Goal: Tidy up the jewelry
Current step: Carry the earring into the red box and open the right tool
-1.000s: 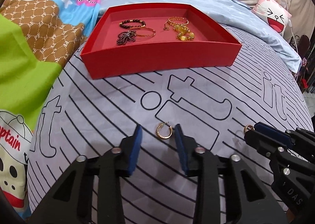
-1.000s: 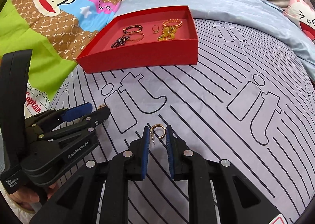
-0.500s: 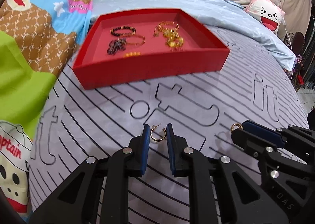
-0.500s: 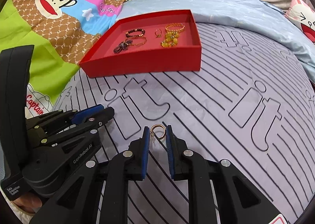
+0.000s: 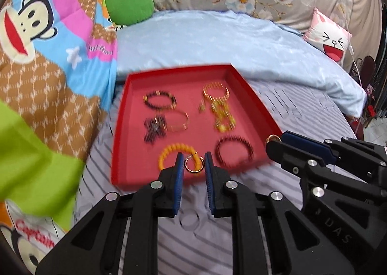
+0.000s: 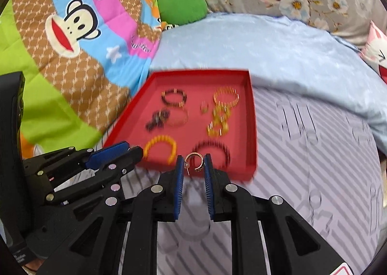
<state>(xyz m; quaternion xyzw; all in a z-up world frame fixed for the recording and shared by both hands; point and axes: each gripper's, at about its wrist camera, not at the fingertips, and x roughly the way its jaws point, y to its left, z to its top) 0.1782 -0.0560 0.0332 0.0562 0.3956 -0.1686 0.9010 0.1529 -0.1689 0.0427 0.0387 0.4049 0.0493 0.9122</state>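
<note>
A red tray [image 5: 252,96] lies on the striped bedsheet and holds several bracelets and gold pieces; it also shows in the right wrist view [image 6: 252,115]. My left gripper [image 5: 194,165] is shut on a gold hoop earring [image 5: 193,166], held in the air at the tray's near wall. My right gripper [image 6: 193,163] is shut on a second gold hoop earring [image 6: 194,161], also lifted at the tray's near wall. The right gripper shows at the right of the left wrist view [image 5: 274,140]; the left gripper shows at the left of the right wrist view [image 6: 130,151].
A monkey-print quilt [image 5: 43,62] lies left of the tray. A light blue blanket [image 5: 217,40] lies behind it, with a green cushion [image 5: 129,6] and a white face pillow [image 5: 331,38]. An orange bead bracelet [image 5: 167,151] and a dark one [image 5: 233,151] lie near the tray's front.
Both grippers have lifted their earrings off the sheet and moved forward to the tray's near wall. The left gripper shut on its earring within the last second.
</note>
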